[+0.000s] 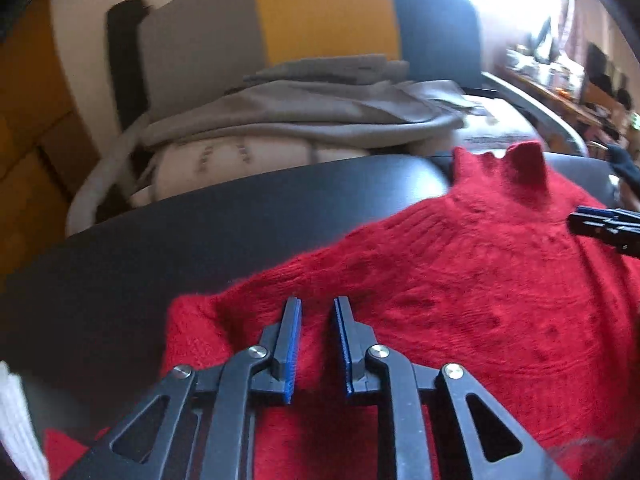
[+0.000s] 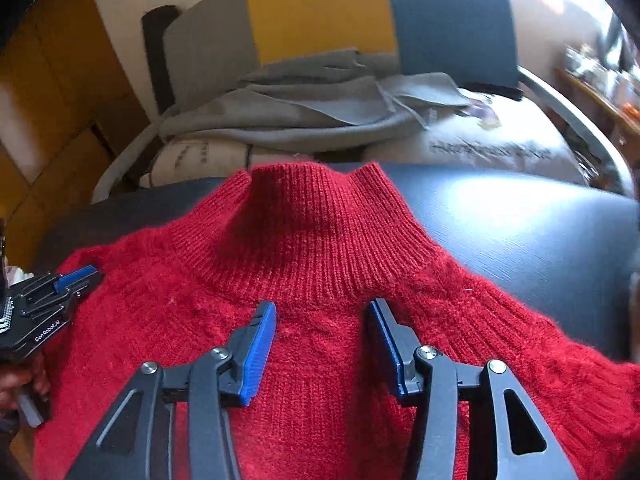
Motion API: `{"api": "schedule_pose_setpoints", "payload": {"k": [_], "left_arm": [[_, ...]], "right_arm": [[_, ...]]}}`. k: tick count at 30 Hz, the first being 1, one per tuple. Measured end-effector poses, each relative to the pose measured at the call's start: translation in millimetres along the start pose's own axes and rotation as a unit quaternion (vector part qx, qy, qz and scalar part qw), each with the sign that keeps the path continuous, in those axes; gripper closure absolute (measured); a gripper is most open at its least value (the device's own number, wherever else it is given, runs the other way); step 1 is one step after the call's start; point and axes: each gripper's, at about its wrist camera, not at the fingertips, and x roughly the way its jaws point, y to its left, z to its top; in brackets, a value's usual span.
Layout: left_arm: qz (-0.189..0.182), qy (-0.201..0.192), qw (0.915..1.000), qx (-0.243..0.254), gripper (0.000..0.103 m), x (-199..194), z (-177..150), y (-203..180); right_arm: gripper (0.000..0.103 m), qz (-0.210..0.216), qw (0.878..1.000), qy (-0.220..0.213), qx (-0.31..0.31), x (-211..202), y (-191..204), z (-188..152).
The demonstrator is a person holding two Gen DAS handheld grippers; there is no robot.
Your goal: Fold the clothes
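A red knit turtleneck sweater (image 2: 320,248) lies spread on a dark table (image 2: 520,232), collar pointing away from me. It also shows in the left wrist view (image 1: 460,280). My left gripper (image 1: 317,304) hovers over the sweater's left shoulder edge, jaws slightly apart and empty. It appears at the left edge of the right wrist view (image 2: 76,276). My right gripper (image 2: 322,310) is open and empty just below the ribbed collar (image 2: 316,208). Its tip shows at the right in the left wrist view (image 1: 588,220).
Behind the table stands a chair (image 1: 320,12) with grey, yellow and blue panels, piled with grey folded clothes (image 1: 320,100) and white bags (image 2: 492,148). A white knit item (image 1: 16,420) lies at the table's near left. A cluttered shelf (image 1: 560,80) stands far right.
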Motion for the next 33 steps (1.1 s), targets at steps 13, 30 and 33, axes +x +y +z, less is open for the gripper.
{"api": "schedule_pose_setpoints", "payload": {"k": [13,30,33], "left_arm": [[-0.105,-0.052,0.993,-0.013,0.083,-31.1,52.6,-21.8],[-0.092,-0.021,0.9954,0.019,0.08,38.5,71.8,-82.8],[-0.079,-0.021,0.9964,0.021,0.08,41.8,72.9,-84.7]], "right_arm": [[0.052,0.015,0.999,-0.027,-0.032,-15.5,4.2,44.1],[0.089,-0.083,0.992,0.002,-0.098,48.4,-0.8,57.5],[0.088,-0.089,0.991,-0.009,-0.098,47.2,0.4,53.6]]}}
